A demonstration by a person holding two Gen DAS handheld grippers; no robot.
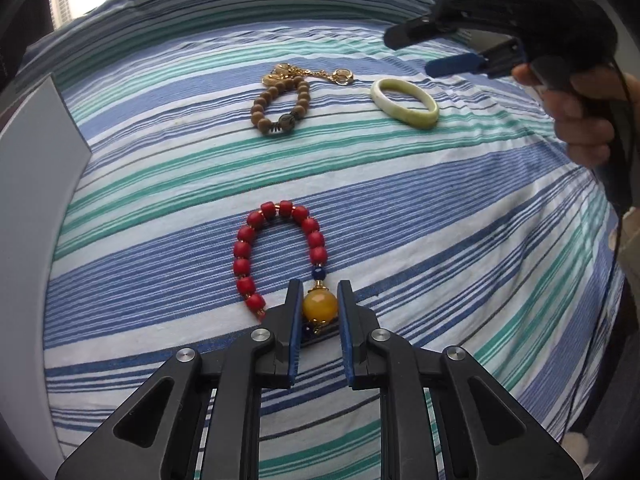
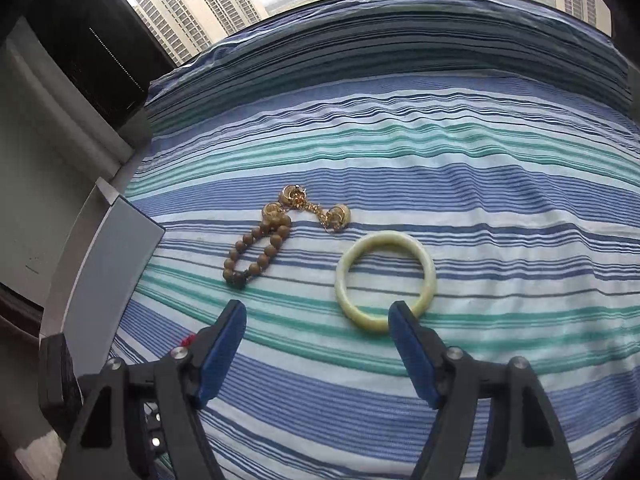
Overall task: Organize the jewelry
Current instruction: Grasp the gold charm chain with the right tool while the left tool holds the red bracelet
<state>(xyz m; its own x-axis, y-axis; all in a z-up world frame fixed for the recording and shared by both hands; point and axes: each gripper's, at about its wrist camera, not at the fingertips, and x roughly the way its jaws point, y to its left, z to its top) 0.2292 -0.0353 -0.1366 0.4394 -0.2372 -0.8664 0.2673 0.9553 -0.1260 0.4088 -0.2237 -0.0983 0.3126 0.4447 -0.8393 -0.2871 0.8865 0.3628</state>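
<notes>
A red bead bracelet [image 1: 256,248] with a large amber bead [image 1: 319,305] lies on the striped cloth. My left gripper [image 1: 319,292] is shut on the amber bead, pads touching both sides. A brown wooden bead bracelet [image 1: 276,108] [image 2: 256,252], a gold chain piece [image 1: 316,74] [image 2: 308,208] and a pale green jade bangle [image 1: 404,102] [image 2: 384,280] lie farther back. My right gripper [image 2: 318,312] [image 1: 416,52] is open and empty, hovering just before the bangle, its right finger over the bangle's near rim.
A blue, white and green striped cloth [image 1: 440,240] [image 2: 480,208] covers the surface. A grey-white box [image 1: 36,152] [image 2: 116,264] stands at the left edge. A window with tower blocks is behind.
</notes>
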